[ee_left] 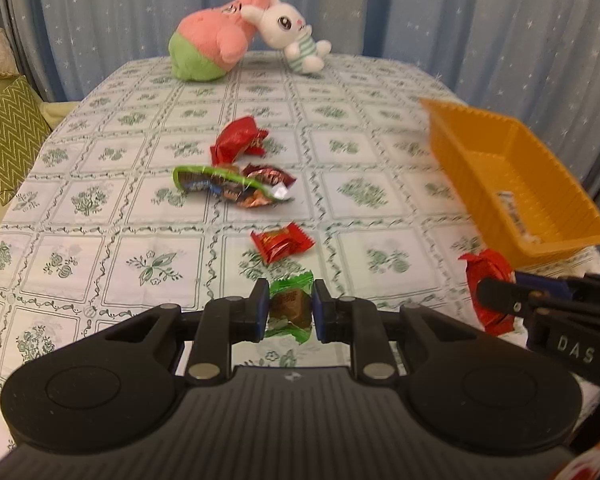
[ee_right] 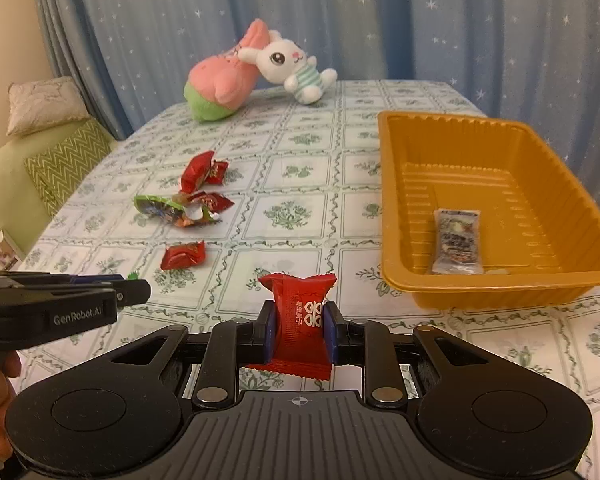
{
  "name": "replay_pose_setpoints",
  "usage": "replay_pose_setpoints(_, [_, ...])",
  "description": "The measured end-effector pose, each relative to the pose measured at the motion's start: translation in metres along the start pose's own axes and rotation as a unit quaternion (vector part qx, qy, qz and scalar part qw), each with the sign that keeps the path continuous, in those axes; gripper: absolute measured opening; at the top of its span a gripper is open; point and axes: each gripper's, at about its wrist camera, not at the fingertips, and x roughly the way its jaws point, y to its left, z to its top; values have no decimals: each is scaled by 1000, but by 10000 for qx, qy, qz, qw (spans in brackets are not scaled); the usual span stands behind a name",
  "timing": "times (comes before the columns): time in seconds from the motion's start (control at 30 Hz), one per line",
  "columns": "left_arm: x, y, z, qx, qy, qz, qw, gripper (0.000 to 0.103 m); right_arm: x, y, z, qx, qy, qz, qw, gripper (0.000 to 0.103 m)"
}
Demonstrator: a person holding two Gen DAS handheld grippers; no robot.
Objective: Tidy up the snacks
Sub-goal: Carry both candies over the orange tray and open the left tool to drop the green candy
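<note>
My left gripper (ee_left: 291,308) is shut on a green-wrapped candy (ee_left: 290,306) just above the tablecloth. My right gripper (ee_right: 299,328) is shut on a red candy packet (ee_right: 300,320); it also shows in the left wrist view (ee_left: 490,292). An orange plastic tray (ee_right: 396,280) stands right of the right gripper and holds one silver snack packet (ee_right: 456,242). Loose on the cloth ahead lie a red candy (ee_left: 281,241), a pile of green and red wrappers (ee_left: 236,184) and a red packet (ee_left: 236,140). The tray also shows at the right of the left wrist view (ee_left: 560,240).
A pink-and-green plush (ee_right: 220,88) and a white bunny plush (ee_right: 296,68) lie at the table's far edge by a blue star curtain. A green sofa with cushions (ee_right: 60,164) stands left of the table. The left gripper's body (ee_right: 60,300) is at the left of the right wrist view.
</note>
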Motion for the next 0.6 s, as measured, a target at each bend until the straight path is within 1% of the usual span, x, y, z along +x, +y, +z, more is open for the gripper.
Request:
replay_pose_setpoints(0.3, [-32, -22, 11, 21, -237, -264, 9994, 20, -38, -12, 3, 161, -237, -216, 9994, 25])
replay_pose_setpoints(0.6, [-44, -54, 15, 153, -297, -588, 9977, 20, -66, -33, 5, 333, -411, -455, 9976, 25])
